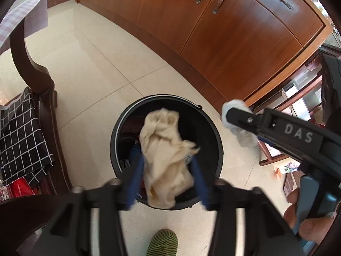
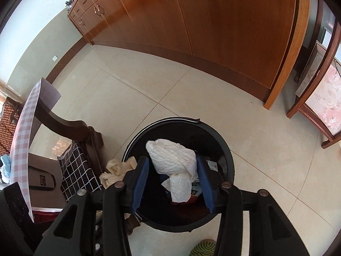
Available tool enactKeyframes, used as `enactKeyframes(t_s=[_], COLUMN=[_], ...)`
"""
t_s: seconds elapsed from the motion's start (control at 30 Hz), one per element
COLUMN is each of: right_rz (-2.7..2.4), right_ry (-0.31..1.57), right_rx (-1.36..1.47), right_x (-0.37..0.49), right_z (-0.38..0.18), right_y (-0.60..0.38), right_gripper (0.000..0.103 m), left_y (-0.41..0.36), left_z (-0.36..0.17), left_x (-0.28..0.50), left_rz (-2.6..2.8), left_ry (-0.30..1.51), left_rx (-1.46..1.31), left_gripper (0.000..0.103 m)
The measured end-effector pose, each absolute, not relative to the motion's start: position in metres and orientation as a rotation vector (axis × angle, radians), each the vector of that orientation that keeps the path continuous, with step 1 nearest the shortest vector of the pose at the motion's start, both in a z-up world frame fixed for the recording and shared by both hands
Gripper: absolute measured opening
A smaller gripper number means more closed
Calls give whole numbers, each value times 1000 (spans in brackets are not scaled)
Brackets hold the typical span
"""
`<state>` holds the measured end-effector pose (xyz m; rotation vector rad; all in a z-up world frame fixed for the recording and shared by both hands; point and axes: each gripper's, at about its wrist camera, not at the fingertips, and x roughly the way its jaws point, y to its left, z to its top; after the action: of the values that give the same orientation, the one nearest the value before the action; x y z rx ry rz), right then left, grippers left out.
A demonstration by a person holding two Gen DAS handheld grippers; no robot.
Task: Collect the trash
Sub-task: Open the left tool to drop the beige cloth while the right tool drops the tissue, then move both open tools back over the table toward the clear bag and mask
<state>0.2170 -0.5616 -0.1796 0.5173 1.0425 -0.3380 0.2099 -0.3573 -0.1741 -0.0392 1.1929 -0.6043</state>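
Observation:
A black round trash bin (image 1: pixel 119 132) stands on the tiled floor, also in the right wrist view (image 2: pixel 229 155). My left gripper (image 1: pixel 168 170) is directly above the bin, jaws spread with a crumpled cream tissue (image 1: pixel 164 149) between them; whether the pads grip it is unclear. My right gripper (image 2: pixel 172 177) is over the bin, jaws spread around a crumpled white tissue (image 2: pixel 174 162). In the left wrist view the right gripper (image 1: pixel 240 123) is to the right of the bin with the white tissue (image 1: pixel 245 136) at its tip. The bin holds dark trash.
A dark wooden chair (image 1: pixel 34 64) with a black grid cloth (image 1: pixel 19 136) stands left of the bin. A brown wooden cabinet (image 1: pixel 213 21) runs behind it. A wooden-framed panel (image 2: pixel 319 98) stands at the right. A striped-socked foot (image 1: pixel 163 243) is near the bin.

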Motion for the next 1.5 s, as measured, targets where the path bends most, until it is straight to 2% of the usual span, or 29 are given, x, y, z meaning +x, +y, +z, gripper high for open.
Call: enactKeyframes(t_s=[0.03, 0.07, 0.67, 0.8, 1.0, 1.1, 1.5], right_rz=[-350, -362, -374, -373, -347, -304, -95], right_ry=[1038, 1032, 899, 856, 801, 774, 713], right_rx=[519, 519, 524, 519, 435, 406, 279], right_x=[216, 215, 191, 177, 165, 162, 180], right_z=[-178, -177, -130, -114, -90, -80, -55], right_y=[-562, -563, -556, -548, -514, -488, -367], right_gripper=[58, 58, 59, 62, 64, 69, 74], left_y=[-357, -357, -324, -308, -275, -252, -140], left_z=[-174, -174, -99, -75, -41, -28, -6], left_x=[211, 211, 195, 186, 175, 172, 167], left_rz=[-602, -600, -595, -592, -572, -540, -352], left_ry=[1190, 1184, 985, 931, 850, 823, 737], left_rx=[-43, -48, -71, -85, -85, -86, -117], left_gripper=[67, 68, 68, 68, 68, 68, 68])
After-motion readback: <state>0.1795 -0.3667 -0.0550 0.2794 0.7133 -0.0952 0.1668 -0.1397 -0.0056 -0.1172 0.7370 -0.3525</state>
